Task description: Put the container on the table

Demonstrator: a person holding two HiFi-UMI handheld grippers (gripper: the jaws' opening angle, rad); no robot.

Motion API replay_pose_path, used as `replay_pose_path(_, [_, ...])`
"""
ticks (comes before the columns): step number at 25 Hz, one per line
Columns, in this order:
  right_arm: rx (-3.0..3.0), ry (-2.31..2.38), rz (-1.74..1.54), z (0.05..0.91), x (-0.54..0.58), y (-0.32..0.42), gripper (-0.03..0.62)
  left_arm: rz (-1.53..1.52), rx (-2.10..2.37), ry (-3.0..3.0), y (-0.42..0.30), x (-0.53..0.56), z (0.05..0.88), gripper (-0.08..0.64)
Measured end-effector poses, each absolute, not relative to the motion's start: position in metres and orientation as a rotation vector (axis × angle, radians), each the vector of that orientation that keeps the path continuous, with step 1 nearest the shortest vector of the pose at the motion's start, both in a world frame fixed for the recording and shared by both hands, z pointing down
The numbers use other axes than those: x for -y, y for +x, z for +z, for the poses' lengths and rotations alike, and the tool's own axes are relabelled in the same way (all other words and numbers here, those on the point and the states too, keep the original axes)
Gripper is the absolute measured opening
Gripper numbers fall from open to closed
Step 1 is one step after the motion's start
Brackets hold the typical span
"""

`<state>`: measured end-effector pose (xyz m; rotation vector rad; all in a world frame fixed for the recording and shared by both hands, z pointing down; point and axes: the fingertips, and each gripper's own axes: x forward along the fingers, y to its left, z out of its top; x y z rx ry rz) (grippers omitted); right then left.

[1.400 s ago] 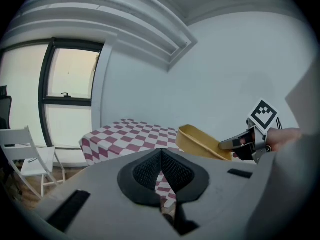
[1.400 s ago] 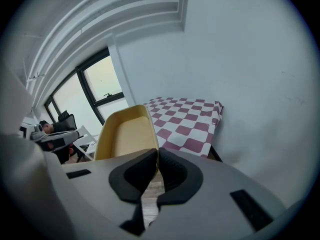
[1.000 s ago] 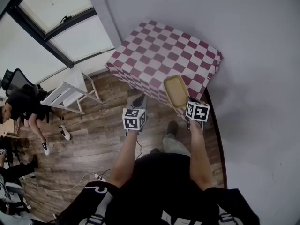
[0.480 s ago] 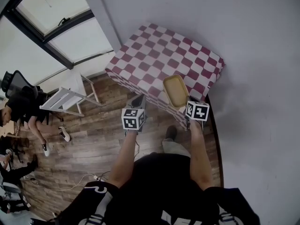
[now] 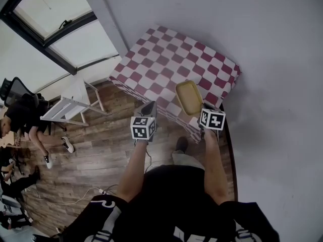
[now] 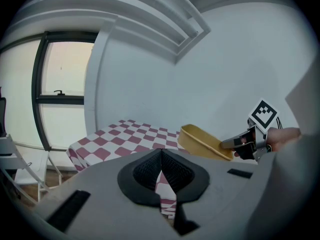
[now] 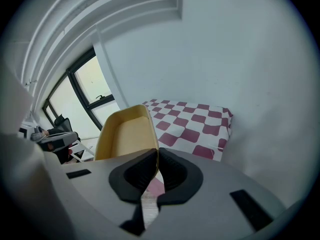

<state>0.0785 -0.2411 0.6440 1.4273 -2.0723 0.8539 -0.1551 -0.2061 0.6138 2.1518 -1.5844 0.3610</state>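
Observation:
A shallow yellow container (image 5: 189, 97) hangs over the near edge of the table (image 5: 166, 59), which wears a red-and-white checked cloth. My right gripper (image 5: 201, 114) is shut on the container's near rim. In the right gripper view the rim (image 7: 152, 139) sits pinched between the pads, with the table (image 7: 200, 119) beyond. My left gripper (image 5: 149, 110) hovers left of the container before the table's front edge, shut with nothing between its fingers (image 6: 161, 156). The left gripper view shows the container (image 6: 200, 141), held by the right gripper (image 6: 240, 143), above the table (image 6: 125, 136).
A white folding chair (image 5: 68, 105) stands on the wood floor left of the table, below a large window (image 5: 60, 24). A person (image 5: 25, 117) sits at far left. A cable (image 5: 86, 195) lies on the floor. A grey wall runs behind and right of the table.
Both grippers have moved forward toward the table, and the container has come further in over its near edge. Both grips are unchanged.

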Motion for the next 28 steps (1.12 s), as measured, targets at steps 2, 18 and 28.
replay_pose_path(2, [2.077, 1.418, 0.865, 0.648, 0.245, 0.081, 0.029, 0.363, 1.586, 2.145, -0.152, 0.21, 0.616, 0.026])
replay_pose_path(18, [2.124, 1.343, 0.855, 0.647, 0.304, 0.1, 0.029, 0.344, 1.648, 2.119, -0.126, 0.259, 0.609, 0.026])
replay_pose_path(28, [2.145, 1.276, 0.832, 0.655, 0.34, 0.11, 0.029, 0.305, 1.701, 2.075, -0.115, 0.284, 0.606, 0.026])
